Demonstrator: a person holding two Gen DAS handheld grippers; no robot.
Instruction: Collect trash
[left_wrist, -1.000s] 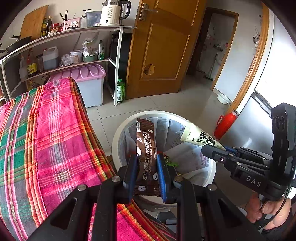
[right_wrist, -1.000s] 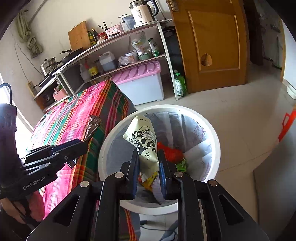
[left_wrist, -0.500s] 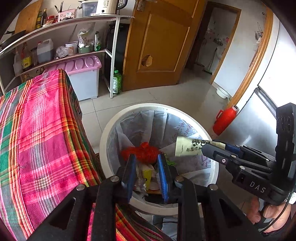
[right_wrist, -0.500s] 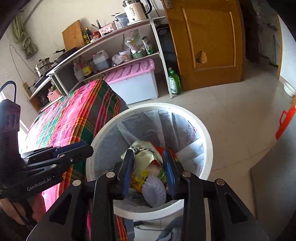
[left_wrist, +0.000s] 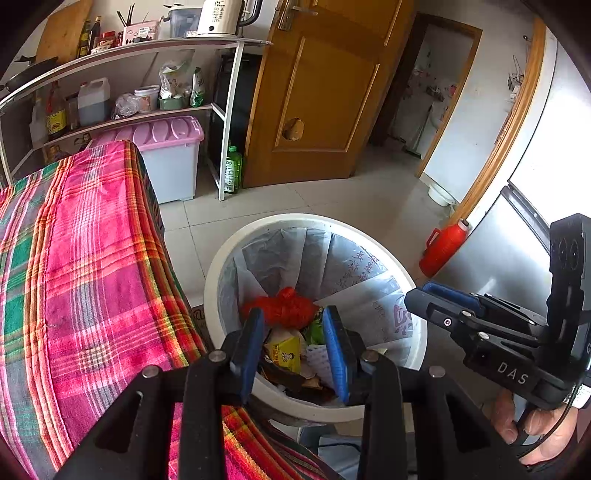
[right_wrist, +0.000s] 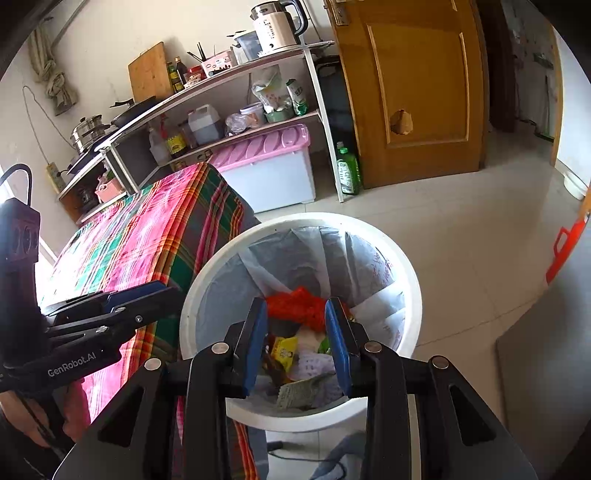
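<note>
Inside white bin (left_wrist: 373, 242): red bag (left_wrist: 286, 306), yellow packet (left_wrist: 284, 352), wrappers

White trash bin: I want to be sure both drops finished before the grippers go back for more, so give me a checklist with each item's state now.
1. Left gripper open, nothing between its blue pads: ok.
2. Right gripper open, nothing held: ok.
3. Trash lies inside the round white plastic trash bin, including a red crumpled bag and a yellow packet: ok.
4. No wrapper hangs over the bin's rim: ok.
5. More trash left on the pink-and-green plaid tablecloth: cannot tell, only part shows.
</note>
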